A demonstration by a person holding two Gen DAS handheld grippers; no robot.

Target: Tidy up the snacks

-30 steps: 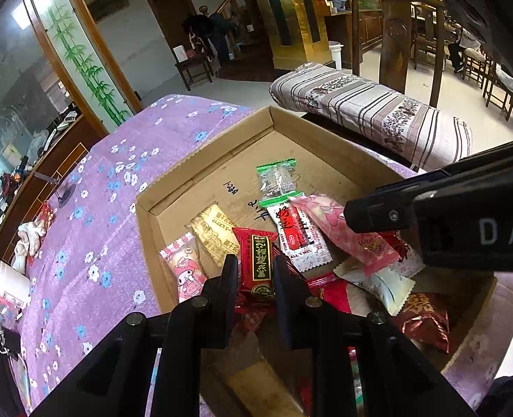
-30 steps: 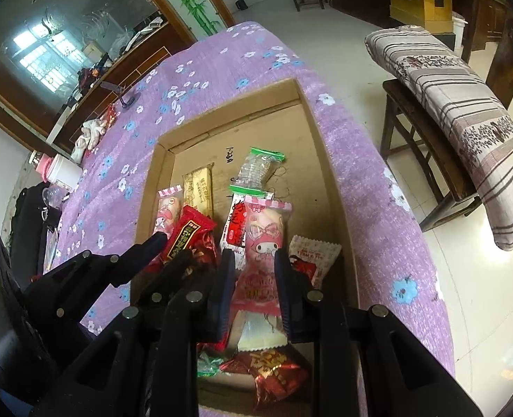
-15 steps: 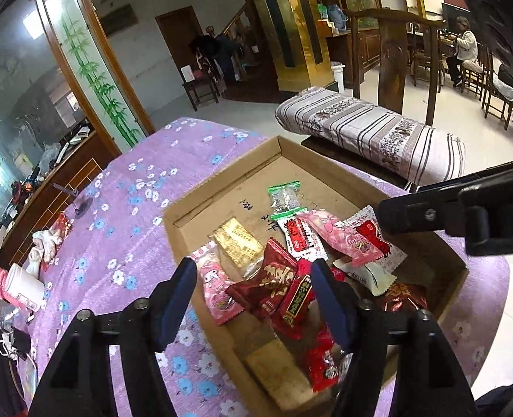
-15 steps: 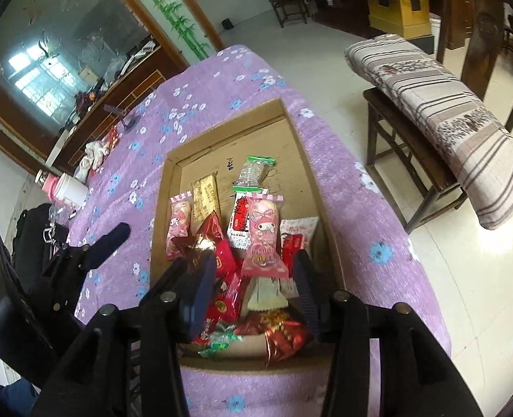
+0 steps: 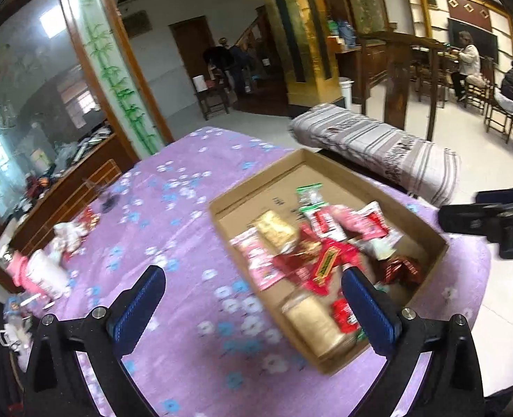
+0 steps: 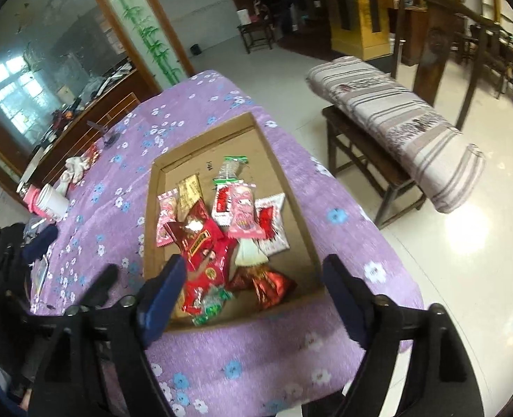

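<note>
A shallow cardboard box (image 5: 426, 229) (image 6: 287, 187) sits on the purple flowered tablecloth (image 5: 173, 215) (image 6: 329, 208). It holds a heap of snack packets: red ones (image 5: 326, 260) (image 6: 204, 246), pink ones (image 6: 242, 212), a gold one (image 5: 275, 227) (image 6: 189, 191) and a green-topped clear one (image 5: 308, 194) (image 6: 234, 166). My left gripper (image 5: 253, 299) is open and empty, raised above the box's near left side. My right gripper (image 6: 253, 295) is open and empty, raised over the box's near end.
A pink-lidded bottle (image 5: 37, 274) (image 6: 46, 201) and small clutter lie at the table's left edge. A bench with a striped cushion (image 5: 378, 149) (image 6: 395, 118) stands to the right, beyond the table. A dark cabinet (image 6: 82, 118) lines the far left.
Both grippers let go of their packets, opened wide and pulled up and back from the box. The red and pink packets now lie in the heap.
</note>
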